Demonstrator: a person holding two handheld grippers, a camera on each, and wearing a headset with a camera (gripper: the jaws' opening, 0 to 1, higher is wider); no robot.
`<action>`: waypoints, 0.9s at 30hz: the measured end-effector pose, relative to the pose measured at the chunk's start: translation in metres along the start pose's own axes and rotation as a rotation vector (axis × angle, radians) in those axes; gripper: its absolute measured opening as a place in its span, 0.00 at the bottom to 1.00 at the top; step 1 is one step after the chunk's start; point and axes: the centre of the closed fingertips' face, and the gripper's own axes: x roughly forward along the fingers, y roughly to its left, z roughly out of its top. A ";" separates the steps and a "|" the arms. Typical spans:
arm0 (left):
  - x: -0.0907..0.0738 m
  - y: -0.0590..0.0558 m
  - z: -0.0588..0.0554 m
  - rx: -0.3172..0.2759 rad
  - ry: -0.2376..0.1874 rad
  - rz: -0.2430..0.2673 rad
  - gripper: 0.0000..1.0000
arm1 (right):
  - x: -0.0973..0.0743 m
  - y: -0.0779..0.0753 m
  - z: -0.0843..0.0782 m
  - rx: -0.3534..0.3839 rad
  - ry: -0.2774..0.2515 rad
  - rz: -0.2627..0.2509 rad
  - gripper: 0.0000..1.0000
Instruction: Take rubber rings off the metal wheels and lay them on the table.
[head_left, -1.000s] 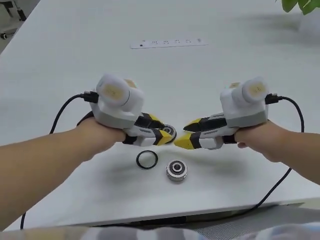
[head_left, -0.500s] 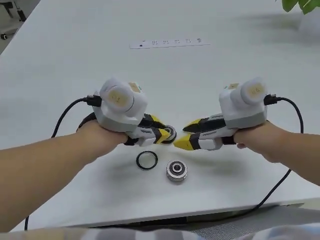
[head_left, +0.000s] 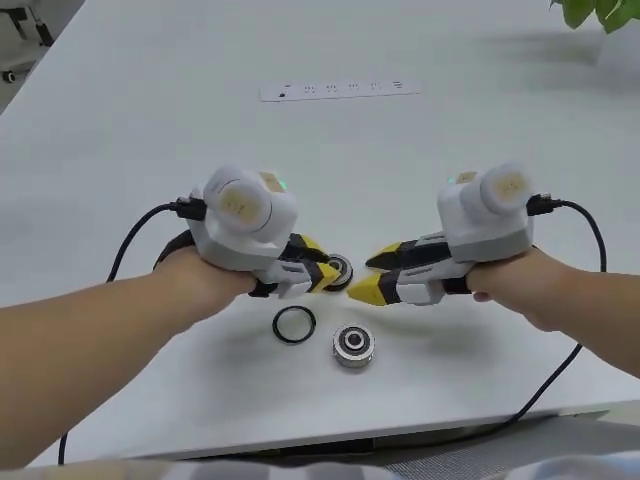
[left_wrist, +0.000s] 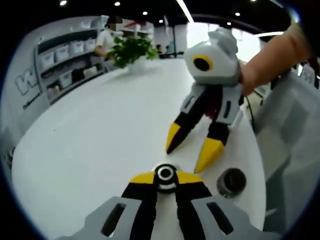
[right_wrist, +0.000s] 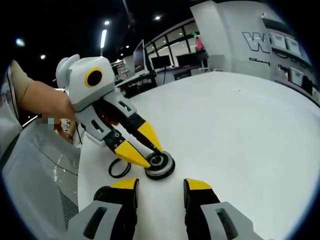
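Head view. Left gripper (head_left: 333, 272) in a hand at left of centre, jaws pinched on a small metal wheel (head_left: 339, 268), held above the white table (head_left: 150, 120). Right gripper (head_left: 365, 276) facing it from the right, jaws spread, tips just beside the held wheel, touching or apart not clear. Nearer the person, flat on the table: a loose black rubber ring (head_left: 294, 323) and, just to its right, a second wheel (head_left: 354, 342), the two apart. Far off on the table, a white power strip (head_left: 340, 88); green plant (head_left: 595, 10) leaves at the top right corner. A black cable (head_left: 135, 225) trailing from each gripper.

Left gripper view. Own jaws up from the bottom, yellow tips closed on either side of the held wheel (left_wrist: 165, 174), its round face towards the camera. Beyond, the right gripper (left_wrist: 186, 157) pointing down at it, jaws parted with a clear gap. Second wheel (left_wrist: 231, 182) low at right on the table. Added here: shelves (left_wrist: 60, 65) of bins along the far wall, with the plant (left_wrist: 131, 50) at the table's far end.

Right gripper view. Own jaws wide apart at the bottom, nothing between them. Ahead, the left gripper (right_wrist: 150, 152) gripping the held wheel (right_wrist: 160, 165); table contact impossible to tell. Rubber ring (right_wrist: 119, 169) flat on the table just left of that wheel. Whether the held wheel carries a ring of its own: not clear from any view.
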 end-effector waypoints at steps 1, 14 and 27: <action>0.000 0.000 -0.001 -0.011 -0.002 -0.001 0.15 | 0.000 0.000 0.000 -0.001 0.000 0.000 0.34; -0.002 0.000 0.000 -0.041 -0.038 0.013 0.14 | 0.013 0.004 0.004 -0.040 0.004 0.003 0.32; -0.001 0.000 0.000 -0.041 -0.042 0.018 0.13 | 0.018 0.000 0.010 -0.113 -0.006 -0.014 0.23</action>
